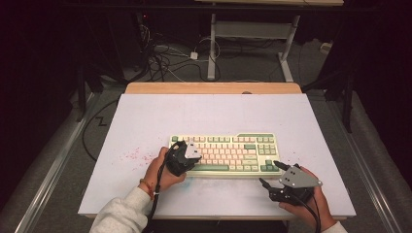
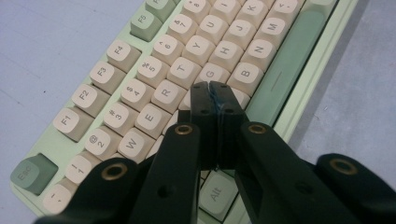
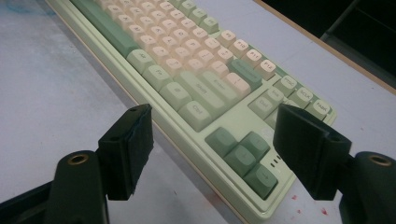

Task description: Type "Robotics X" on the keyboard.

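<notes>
A pale green keyboard [image 1: 228, 151] with cream and green keys lies in the middle of the white board. My left gripper [image 1: 193, 156] hangs over its left half. In the left gripper view the keyboard [image 2: 154, 70] runs diagonally and my left gripper [image 2: 210, 88] is shut, nothing between its pads, with its tips down among the keys next to G and B. Whether they press a key I cannot tell. My right gripper [image 1: 268, 172] is at the keyboard's near right corner. In the right gripper view it [image 3: 219, 140] stands open, jaws either side of the arrow keys of the keyboard [image 3: 187, 60], not touching them.
The white board [image 1: 145, 121] has a wooden strip [image 1: 214, 88] along its far edge. Pink specks [image 1: 132, 154] dot the board left of the keyboard. Cables [image 1: 165, 58] and a desk frame [image 1: 252, 29] are on the floor beyond.
</notes>
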`<state>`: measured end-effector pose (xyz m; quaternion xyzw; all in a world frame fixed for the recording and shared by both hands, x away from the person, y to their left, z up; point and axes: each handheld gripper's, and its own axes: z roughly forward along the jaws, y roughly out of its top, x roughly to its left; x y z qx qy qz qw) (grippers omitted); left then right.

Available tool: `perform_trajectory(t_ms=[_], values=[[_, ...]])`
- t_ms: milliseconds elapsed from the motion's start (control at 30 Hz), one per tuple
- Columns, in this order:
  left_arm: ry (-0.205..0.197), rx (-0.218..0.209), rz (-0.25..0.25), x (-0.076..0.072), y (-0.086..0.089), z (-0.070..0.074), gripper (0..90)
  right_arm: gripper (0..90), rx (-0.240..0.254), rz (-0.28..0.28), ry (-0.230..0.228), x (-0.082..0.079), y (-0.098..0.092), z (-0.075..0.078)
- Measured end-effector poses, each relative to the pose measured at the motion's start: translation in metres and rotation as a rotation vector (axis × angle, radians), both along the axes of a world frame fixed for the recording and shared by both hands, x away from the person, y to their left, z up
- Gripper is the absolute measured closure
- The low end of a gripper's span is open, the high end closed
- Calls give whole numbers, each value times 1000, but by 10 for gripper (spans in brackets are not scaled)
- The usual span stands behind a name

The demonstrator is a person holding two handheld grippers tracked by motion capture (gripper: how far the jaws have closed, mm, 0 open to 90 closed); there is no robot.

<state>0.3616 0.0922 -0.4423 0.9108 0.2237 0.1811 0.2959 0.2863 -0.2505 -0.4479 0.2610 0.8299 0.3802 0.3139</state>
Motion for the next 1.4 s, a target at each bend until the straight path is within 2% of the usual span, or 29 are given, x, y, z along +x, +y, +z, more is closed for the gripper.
perform_trajectory(t_ms=[633,867,1400], values=[[-12,-15,23,3,10,7,864,292,-2,-1,-2,0,0,0],[-3,-29,44,7,16,6,865,292,-4,2,-2,0,1,0],[25,-21,71,17,19,-1,862,292,-9,6,0,0,1,-1]])
